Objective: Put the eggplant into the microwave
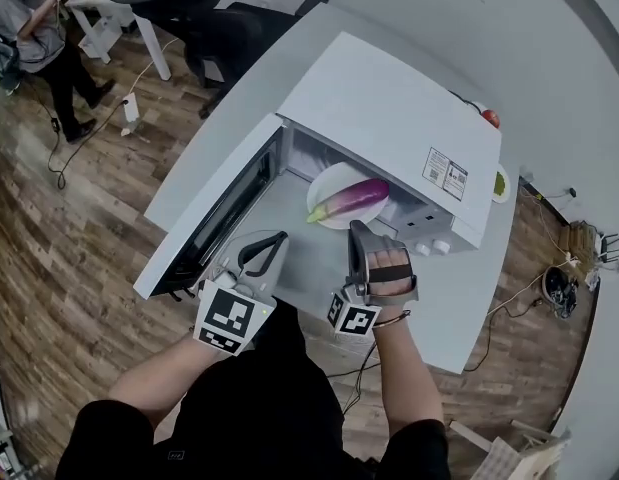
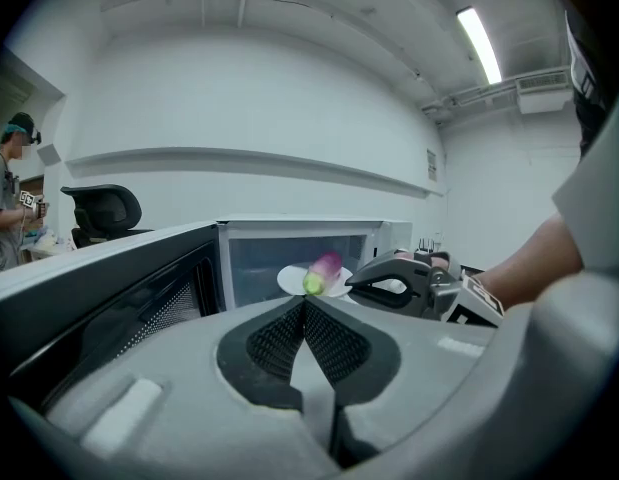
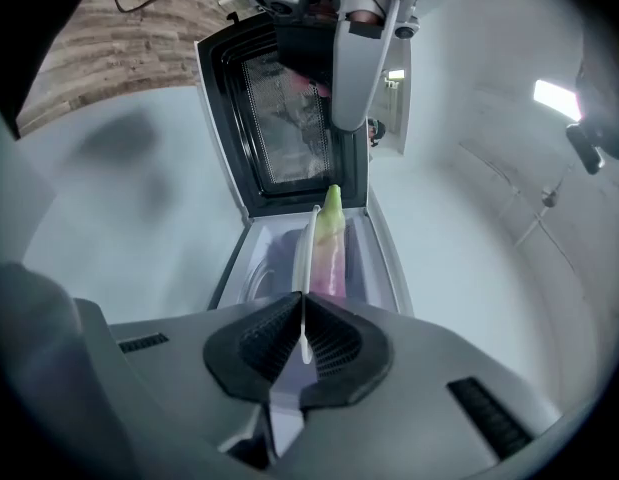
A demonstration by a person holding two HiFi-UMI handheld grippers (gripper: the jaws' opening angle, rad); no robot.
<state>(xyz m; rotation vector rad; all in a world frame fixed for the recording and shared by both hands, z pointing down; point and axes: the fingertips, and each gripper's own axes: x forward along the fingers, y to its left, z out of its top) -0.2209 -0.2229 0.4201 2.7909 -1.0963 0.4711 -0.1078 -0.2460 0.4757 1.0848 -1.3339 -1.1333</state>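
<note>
A purple eggplant (image 1: 351, 200) with a green end lies on a white plate (image 1: 327, 182) at the mouth of the open white microwave (image 1: 389, 108). My right gripper (image 1: 358, 230) is shut on the plate's near rim. In the right gripper view that rim (image 3: 308, 253) runs edge-on between the pads, with the eggplant (image 3: 330, 243) lying beyond it. My left gripper (image 1: 275, 239) is shut with nothing in it, over the lowered door (image 1: 204, 218). In the left gripper view its jaws meet below the eggplant (image 2: 322, 271), and the right gripper (image 2: 364, 280) sits beside the plate (image 2: 289, 280).
The microwave stands on a white table (image 1: 239, 88). A black office chair (image 1: 204, 13) stands behind the table, and a person (image 1: 34, 28) stands at the far left. A small red thing (image 1: 490, 118) lies beyond the microwave. Cables lie on the wooden floor (image 1: 69, 228).
</note>
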